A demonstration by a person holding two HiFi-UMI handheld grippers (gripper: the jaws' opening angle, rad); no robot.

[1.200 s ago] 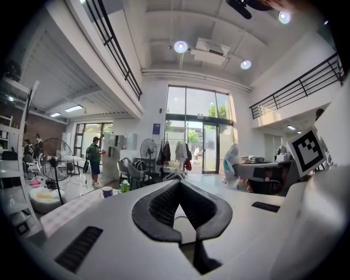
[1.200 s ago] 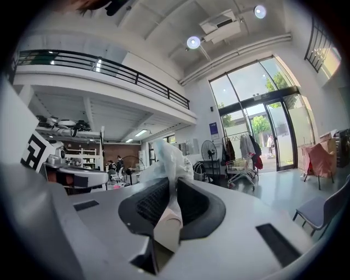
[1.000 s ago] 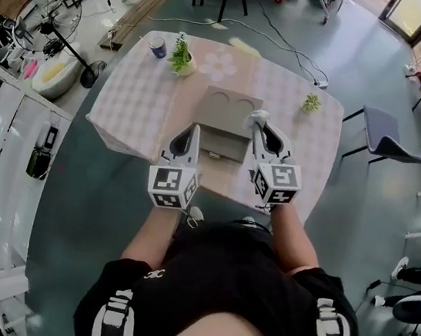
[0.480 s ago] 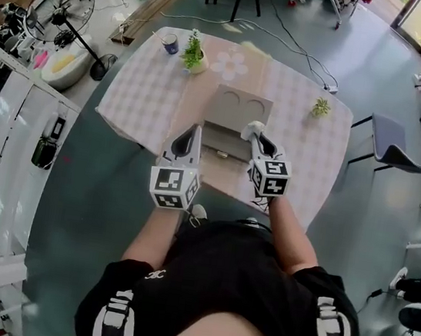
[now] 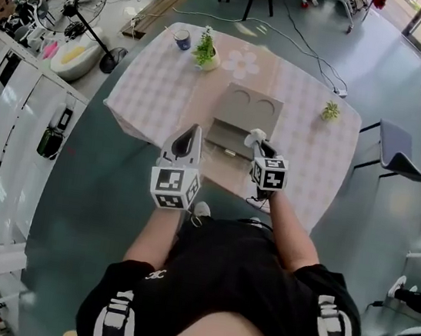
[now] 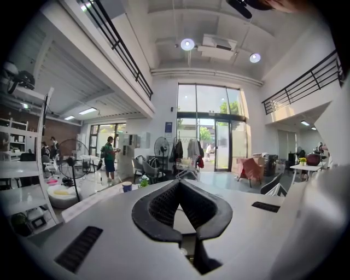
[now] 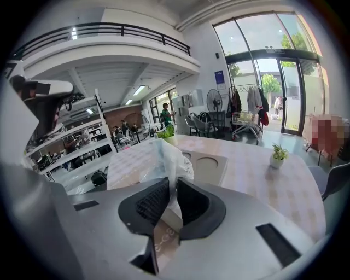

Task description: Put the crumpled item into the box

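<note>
The crumpled white item (image 5: 255,135) (image 7: 169,156) is pinched in my right gripper (image 5: 259,145) (image 7: 171,184), whose jaws are shut on it; the item sticks up past the fingertips. It hangs over the right side of the open grey box (image 5: 226,138), whose lid (image 5: 250,108) (image 7: 210,167) has two round recesses and lies folded back. My left gripper (image 5: 193,132) (image 6: 179,182) hovers at the table's near edge, left of the box, fingertips touching and nothing held. The box's inside is hard to see.
The checked table (image 5: 151,93) carries a potted plant (image 5: 206,52), a blue cup (image 5: 183,39) and a small plant (image 5: 330,110) at the far side. A chair (image 5: 399,151) stands to the right, a fan (image 5: 85,10) and shelves to the left.
My right gripper has moved down and away from the head camera with the crumpled item, closer to the box. The left gripper has hardly moved. The view has shifted slightly.
</note>
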